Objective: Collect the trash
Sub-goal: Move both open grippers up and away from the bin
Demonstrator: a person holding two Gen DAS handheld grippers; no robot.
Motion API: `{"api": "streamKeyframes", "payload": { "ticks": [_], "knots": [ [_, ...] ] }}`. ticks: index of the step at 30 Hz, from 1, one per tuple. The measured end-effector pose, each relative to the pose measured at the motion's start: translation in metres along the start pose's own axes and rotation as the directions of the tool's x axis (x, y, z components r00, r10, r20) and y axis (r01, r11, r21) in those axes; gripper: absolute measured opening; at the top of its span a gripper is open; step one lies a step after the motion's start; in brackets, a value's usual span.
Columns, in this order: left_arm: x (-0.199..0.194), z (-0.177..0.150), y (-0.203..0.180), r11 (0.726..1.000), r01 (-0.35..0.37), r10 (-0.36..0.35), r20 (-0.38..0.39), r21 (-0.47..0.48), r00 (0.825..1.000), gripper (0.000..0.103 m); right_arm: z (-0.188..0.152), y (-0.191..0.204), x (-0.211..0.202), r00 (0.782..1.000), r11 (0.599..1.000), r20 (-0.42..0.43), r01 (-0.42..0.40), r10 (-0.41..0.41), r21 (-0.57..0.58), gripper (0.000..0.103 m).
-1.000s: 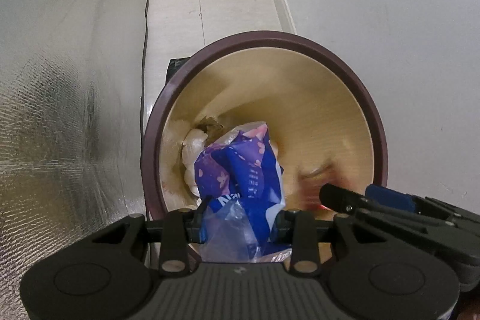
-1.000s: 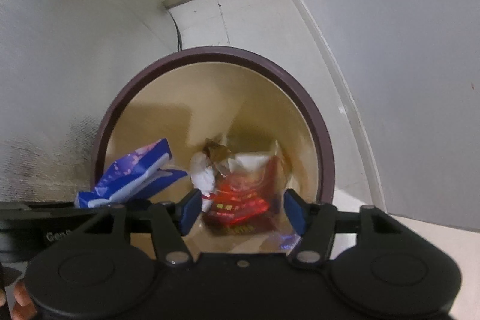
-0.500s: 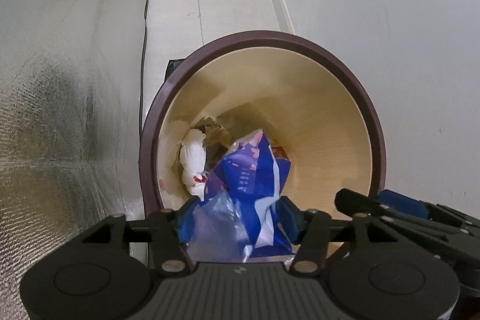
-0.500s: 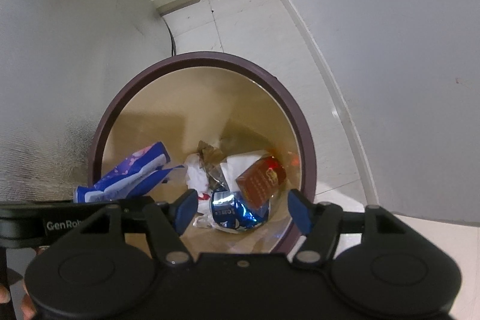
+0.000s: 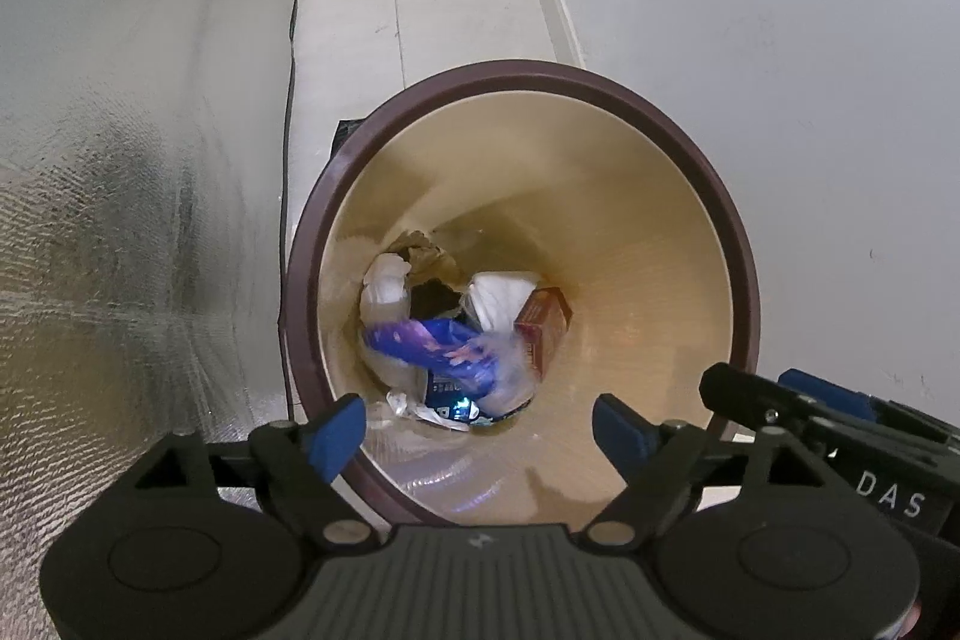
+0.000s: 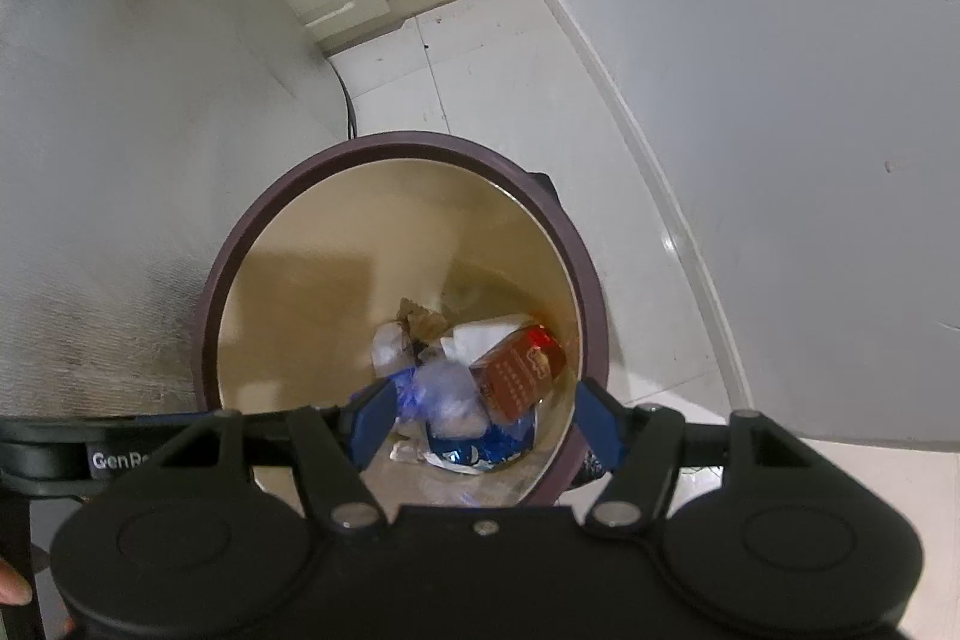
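**Wrapper down in the bin**

Left gripper (image 5: 479,421) fingers, just opened wide, hold nothing; the blue-and-purple plastic wrapper (image 5: 441,343) (blurred) lies inside the round maroon-rimmed bin (image 5: 600,79), at 12 o'clock. Right gripper (image 6: 483,415) gapes empty above it
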State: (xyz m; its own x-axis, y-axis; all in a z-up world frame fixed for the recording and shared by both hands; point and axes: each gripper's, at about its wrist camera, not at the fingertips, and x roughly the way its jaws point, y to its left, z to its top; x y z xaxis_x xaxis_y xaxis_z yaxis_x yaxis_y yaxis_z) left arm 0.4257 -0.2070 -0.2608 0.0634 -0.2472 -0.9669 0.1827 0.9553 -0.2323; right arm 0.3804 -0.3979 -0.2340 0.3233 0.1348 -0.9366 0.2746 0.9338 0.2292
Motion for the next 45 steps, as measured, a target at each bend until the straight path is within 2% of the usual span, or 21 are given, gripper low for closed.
{"api": "streamKeyframes", "payload": {
  "ticks": [3,11,19,29,32,36,45],
  "knots": [
    [-0.003,-0.002,0.001,1.0,-0.009,0.009,0.008,-0.005,1.0,0.086,-0.001,0.001,-0.001,1.0,1.0,0.004,-0.005,0.005,0.0,0.067],
    [-0.017,-0.011,0.003,1.0,-0.017,0.017,0.033,-0.007,0.999,0.103,-0.008,0.003,-0.004,1.0,1.0,0.016,-0.006,0.006,-0.02,0.066],
    [-0.031,-0.025,0.007,0.998,-0.055,0.054,0.077,0.018,0.996,0.103,-0.015,0.002,-0.015,0.999,0.999,0.045,-0.002,0.004,-0.049,0.068],
    [-0.048,-0.044,0.005,0.995,-0.084,0.076,0.136,0.05,0.988,0.103,-0.03,-0.007,-0.042,0.995,0.997,0.105,0.014,-0.006,-0.076,0.081],
    [-0.055,-0.051,0.003,0.995,-0.084,0.075,0.156,0.052,0.985,0.103,-0.036,-0.01,-0.05,0.992,0.996,0.122,0.021,-0.011,-0.085,0.087],
    [-0.065,-0.062,0.001,0.996,-0.072,0.061,0.178,0.054,0.982,0.103,-0.046,-0.012,-0.062,0.988,0.995,0.156,0.026,-0.011,-0.094,0.102],
    [-0.106,-0.088,-0.008,0.996,-0.037,0.014,0.27,0.079,0.963,0.103,-0.069,-0.011,-0.103,0.969,0.994,0.245,0.028,-0.002,-0.104,0.103]
  ]
}}
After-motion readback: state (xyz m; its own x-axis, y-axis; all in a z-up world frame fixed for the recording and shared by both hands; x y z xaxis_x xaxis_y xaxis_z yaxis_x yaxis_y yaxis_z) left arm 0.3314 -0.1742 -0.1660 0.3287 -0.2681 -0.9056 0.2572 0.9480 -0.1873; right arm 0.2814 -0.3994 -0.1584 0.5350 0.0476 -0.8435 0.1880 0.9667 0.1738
